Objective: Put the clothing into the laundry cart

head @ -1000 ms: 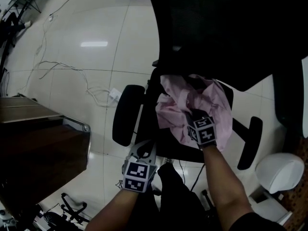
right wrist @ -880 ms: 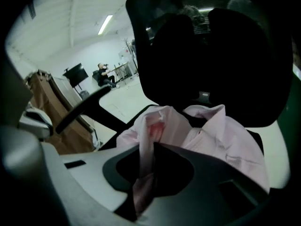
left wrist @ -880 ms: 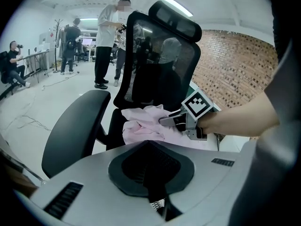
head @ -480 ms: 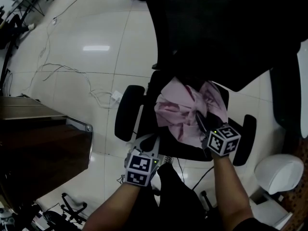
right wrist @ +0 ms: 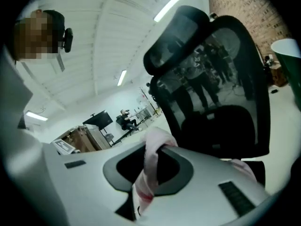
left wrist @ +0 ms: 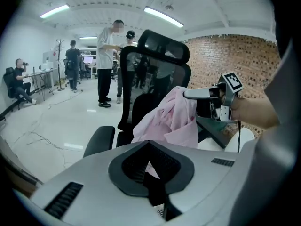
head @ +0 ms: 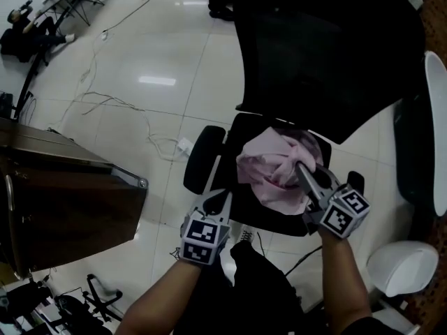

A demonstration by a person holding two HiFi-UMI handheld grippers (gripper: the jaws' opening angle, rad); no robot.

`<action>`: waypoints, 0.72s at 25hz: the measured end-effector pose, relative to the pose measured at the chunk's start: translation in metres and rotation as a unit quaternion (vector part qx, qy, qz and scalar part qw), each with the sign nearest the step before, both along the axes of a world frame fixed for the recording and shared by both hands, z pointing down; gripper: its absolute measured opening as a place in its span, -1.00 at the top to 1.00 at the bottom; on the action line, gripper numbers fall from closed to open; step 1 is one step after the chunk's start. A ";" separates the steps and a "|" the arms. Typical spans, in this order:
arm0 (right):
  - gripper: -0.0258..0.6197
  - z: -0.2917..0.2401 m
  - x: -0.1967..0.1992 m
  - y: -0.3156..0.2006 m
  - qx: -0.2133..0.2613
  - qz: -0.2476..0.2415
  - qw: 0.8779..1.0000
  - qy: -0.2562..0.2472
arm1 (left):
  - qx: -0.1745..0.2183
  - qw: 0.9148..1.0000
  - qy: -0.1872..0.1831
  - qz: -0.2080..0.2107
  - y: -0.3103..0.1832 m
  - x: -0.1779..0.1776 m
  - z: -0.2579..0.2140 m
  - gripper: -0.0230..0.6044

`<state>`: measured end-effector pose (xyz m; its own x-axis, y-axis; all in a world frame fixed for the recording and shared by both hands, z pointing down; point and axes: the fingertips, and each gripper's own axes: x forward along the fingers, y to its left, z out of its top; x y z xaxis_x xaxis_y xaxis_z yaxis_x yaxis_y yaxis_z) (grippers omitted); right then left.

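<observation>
Right gripper clenched on the pink garment at the black office chair.

The garment is a crumpled bunch on the chair's seat, at the seat's far right part, just below the tall mesh backrest. The right gripper reaches in from the near right, and its jaws pinch a fold of the pink cloth; the right gripper view shows a strip of the fabric caught between them. The left gripper hovers at the seat's near left edge, apart from the garment, with its jaws drawn together on nothing. The chair's left armrest stands just beyond it. A dark wooden cabinet sits well to the left on the pale tiled floor, where a thin cable trails.
</observation>
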<state>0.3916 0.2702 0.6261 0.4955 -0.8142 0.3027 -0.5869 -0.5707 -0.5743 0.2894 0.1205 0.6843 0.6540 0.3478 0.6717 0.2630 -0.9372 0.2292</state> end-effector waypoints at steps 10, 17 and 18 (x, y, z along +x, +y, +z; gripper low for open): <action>0.76 -0.176 -0.030 -0.042 0.055 -0.064 0.994 0.073 | 0.020 0.995 0.071 -0.073 -0.058 -0.041 -0.122 0.93; 0.76 -0.253 -0.064 -0.093 0.069 -0.100 0.986 0.116 | 0.041 0.983 0.120 -0.134 -0.119 -0.081 -0.181 0.93; 0.76 -0.258 -0.068 -0.101 0.069 -0.103 0.985 0.118 | 0.043 0.981 0.124 -0.141 -0.128 -0.088 -0.186 0.93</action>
<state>0.3238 0.1691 0.3678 0.3585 -0.9303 0.0772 -0.8091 -0.3509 -0.4713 0.2019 -0.0075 0.4978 0.8630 0.0777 0.4992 0.0274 -0.9938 0.1073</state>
